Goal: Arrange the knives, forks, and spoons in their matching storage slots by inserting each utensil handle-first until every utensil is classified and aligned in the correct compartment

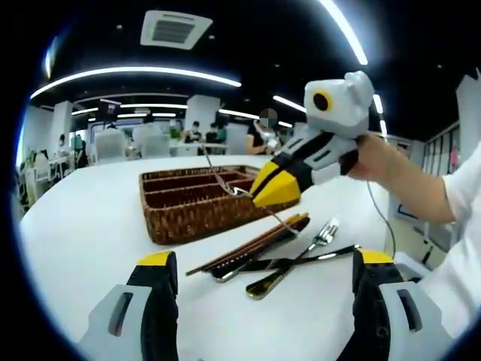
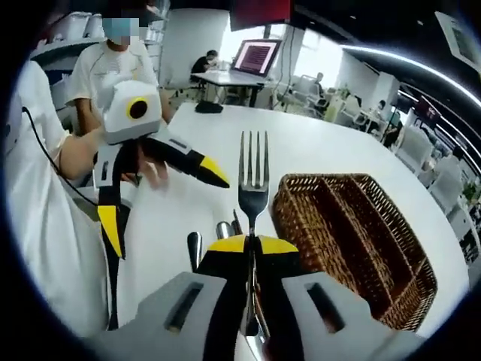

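Right tool (image 2: 252,244) clamps fork (image 2: 253,180) beside basket (image 2: 353,233); left tool (image 1: 263,259) wide.

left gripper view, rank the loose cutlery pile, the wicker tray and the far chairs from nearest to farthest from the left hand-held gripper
1. Cutlery pile: on the white table just ahead of the left hand-held gripper, between its open jaws.
2. Wicker tray: behind the pile, slightly left.
3. Chairs: beyond the table's far edge, upper left.
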### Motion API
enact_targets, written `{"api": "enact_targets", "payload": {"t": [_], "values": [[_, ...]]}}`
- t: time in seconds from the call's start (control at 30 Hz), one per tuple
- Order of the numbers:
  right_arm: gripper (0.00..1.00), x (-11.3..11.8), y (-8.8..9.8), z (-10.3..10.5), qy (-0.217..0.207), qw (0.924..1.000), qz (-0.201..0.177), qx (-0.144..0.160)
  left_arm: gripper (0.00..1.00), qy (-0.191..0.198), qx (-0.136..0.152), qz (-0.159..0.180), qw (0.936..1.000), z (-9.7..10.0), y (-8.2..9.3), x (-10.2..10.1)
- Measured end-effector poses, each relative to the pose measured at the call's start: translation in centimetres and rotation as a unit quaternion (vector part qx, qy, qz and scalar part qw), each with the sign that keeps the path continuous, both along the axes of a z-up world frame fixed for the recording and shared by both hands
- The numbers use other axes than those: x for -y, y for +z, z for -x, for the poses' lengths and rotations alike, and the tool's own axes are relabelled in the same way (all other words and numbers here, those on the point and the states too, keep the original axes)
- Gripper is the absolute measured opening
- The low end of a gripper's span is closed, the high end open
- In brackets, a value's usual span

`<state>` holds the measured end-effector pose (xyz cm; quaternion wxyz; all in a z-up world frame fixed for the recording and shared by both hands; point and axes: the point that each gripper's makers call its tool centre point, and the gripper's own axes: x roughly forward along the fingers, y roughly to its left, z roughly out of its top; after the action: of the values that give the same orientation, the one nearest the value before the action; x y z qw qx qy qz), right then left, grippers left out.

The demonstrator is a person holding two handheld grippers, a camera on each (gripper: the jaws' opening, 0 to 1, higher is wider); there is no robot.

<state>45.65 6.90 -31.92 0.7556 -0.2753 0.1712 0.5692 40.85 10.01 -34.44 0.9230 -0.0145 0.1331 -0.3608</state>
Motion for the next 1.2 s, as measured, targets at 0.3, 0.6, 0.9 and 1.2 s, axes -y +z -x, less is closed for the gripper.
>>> {"api": "enact_targets", "payload": {"t": [0.3,0.6,0.9,1.2], "values": [[0.02,1.0,1.8,-0.7,-0.016,0.9997,-0.007,0.020,0.97,-0.008,0.000,0.000,1.0000,0.0,0.1,0.8],[0.02,2.1,3.8,-1.6,-0.030,0.9976,0.016,0.060,0.97,-0.013,-0.002,0.002,0.9999,0.1,-0.1,1.2],[0.02,2.6,5.4,-2.3,-0.033,0.9908,0.064,0.115,0.97,-0.017,-0.002,0.002,0.9998,0.2,0.0,1.7],[0.02,2.8,6.3,-4.2,-0.029,0.9856,0.115,0.120,0.97,-0.020,0.005,0.000,0.9998,0.2,0.3,2.0]]}}
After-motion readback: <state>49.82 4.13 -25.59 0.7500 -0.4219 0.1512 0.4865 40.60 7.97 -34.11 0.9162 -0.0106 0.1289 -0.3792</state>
